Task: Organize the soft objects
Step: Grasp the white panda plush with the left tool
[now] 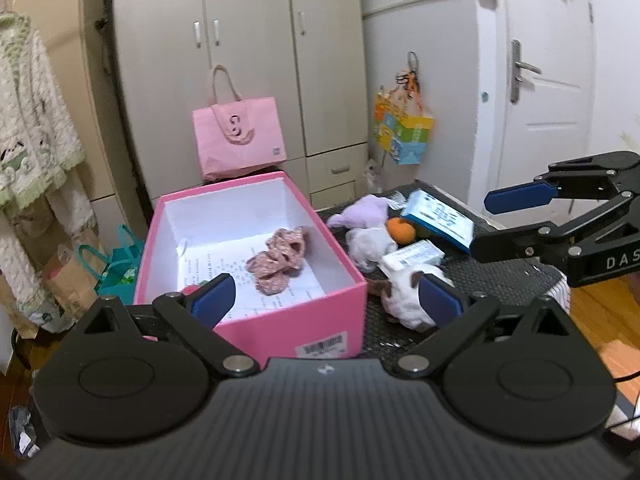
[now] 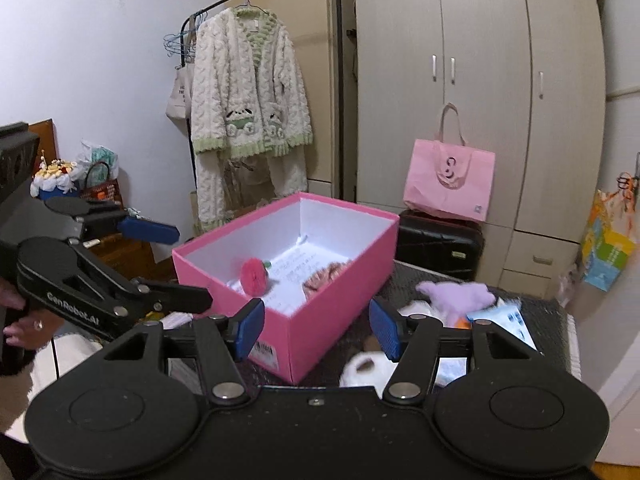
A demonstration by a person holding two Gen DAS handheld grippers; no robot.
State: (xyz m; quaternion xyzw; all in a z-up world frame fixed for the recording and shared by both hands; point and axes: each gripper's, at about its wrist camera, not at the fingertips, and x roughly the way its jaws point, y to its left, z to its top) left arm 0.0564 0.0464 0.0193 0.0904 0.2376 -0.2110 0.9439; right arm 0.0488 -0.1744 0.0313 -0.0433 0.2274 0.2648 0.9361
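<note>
Left wrist: pink box (image 1: pixel 280 320) between gripper (image 1: pixel 326 300) fingers.

Pink box (image 1: pixel 280 328), lilac plush (image 2: pixel 456 296), blue-padded claws.

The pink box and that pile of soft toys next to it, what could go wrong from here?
1. The white plush lies close to the pink box; the open left gripper straddles the box corner, so closing there could catch the wall instead.
2. Tissue packs sit mixed among the purple plush and the orange ball; a grab might take a pack too.
3. The right gripper works nearby; the two could collide.
</note>
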